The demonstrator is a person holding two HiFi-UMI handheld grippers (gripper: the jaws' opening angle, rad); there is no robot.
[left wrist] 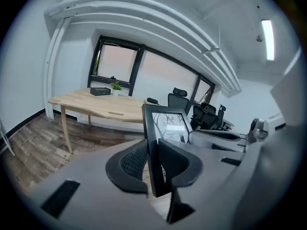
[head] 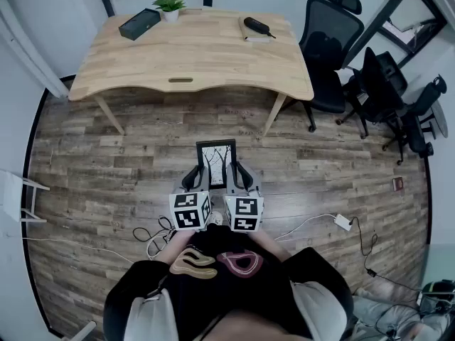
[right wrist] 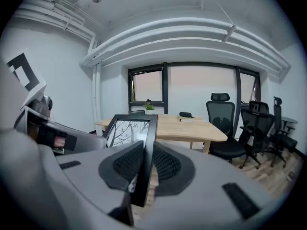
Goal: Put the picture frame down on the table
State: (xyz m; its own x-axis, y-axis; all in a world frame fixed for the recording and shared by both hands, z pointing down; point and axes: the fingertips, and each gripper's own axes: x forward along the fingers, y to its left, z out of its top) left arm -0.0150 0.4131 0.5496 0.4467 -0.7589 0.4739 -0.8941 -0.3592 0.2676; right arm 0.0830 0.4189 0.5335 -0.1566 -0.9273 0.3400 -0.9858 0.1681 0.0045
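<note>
The picture frame (head: 216,163) is held up over the floor, well short of the near edge of the table (head: 206,62). The left gripper (head: 196,179) is clamped on its left side and the right gripper (head: 242,177) on its right. I'd say basically nothing's done yet, since the carry over and the put-down are both left. The middle of the tabletop looks free, with a black box (head: 139,23) sitting by the far left corner.

- From the head we look steeply down, with the table (head: 192,48) ahead.
- In both gripper views we look forward along the jaws, close on the picture frame (left wrist: 169,123); all three views share frame and table.
</note>
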